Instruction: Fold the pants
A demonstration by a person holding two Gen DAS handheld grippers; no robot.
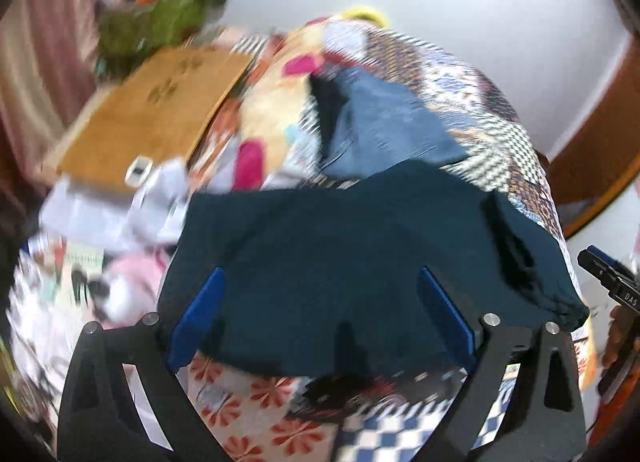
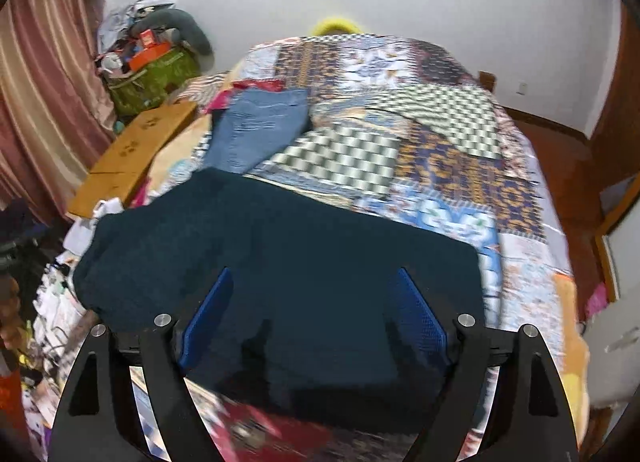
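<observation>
Dark teal pants (image 1: pixel 340 262) lie in a flat folded slab on the patchwork bedspread (image 1: pixel 504 141); they also show in the right wrist view (image 2: pixel 280 262). My left gripper (image 1: pixel 320 314) is open, its blue pads wide apart over the pants' near edge, gripping nothing. My right gripper (image 2: pixel 314 310) is open too, its blue pads spread above the pants' near part. The right gripper's black body (image 1: pixel 616 286) shows at the right edge of the left wrist view. The left wrist view is blurred.
Folded blue jeans (image 2: pixel 256 129) lie farther up the bed, also seen in the left wrist view (image 1: pixel 384 121). A wooden board (image 2: pixel 136 149) lies along the bed's left side. Clutter and a green bag (image 2: pixel 152 77) stand by the curtain. Wooden floor (image 2: pixel 568 165) lies right of the bed.
</observation>
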